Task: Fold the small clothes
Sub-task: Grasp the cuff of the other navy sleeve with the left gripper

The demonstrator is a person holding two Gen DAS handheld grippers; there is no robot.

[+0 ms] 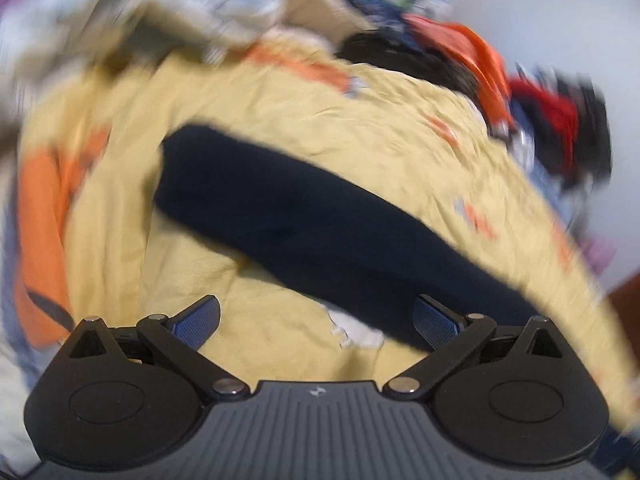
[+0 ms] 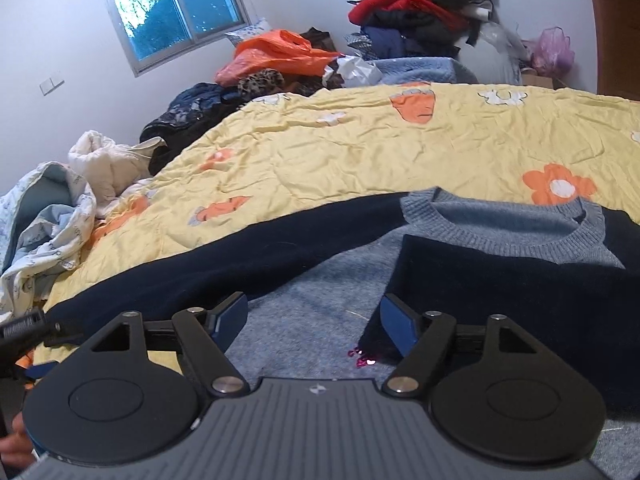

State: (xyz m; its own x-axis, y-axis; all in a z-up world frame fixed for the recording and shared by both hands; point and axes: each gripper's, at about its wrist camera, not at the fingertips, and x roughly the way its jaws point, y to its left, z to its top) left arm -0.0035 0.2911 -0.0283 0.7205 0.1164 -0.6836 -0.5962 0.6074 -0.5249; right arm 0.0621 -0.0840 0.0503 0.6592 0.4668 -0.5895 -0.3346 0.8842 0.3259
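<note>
A small sweater [image 2: 320, 280] lies flat on the yellow quilt [image 2: 360, 152], with a blue-grey body, a ribbed collar [image 2: 500, 224] and navy sleeves. One navy sleeve [image 2: 500, 292] is folded across the body. The other sleeve [image 2: 180, 276] stretches out to the left; in the blurred left wrist view it [image 1: 320, 220] runs diagonally over the quilt [image 1: 280, 112]. My right gripper [image 2: 312, 320] is open just above the body, its right finger beside the folded sleeve's cuff. My left gripper [image 1: 316, 316] is open over the quilt, its right finger by the stretched sleeve's near end, and it holds nothing.
Pink sequins [image 2: 362, 358] show on the sweater front. Crumpled white and pale-blue clothes [image 2: 60, 208] lie at the quilt's left edge. Behind the quilt are an orange plastic bag [image 2: 276, 56] and a tall pile of red and dark clothes [image 2: 420, 8]. A window [image 2: 176, 12] is in the far wall.
</note>
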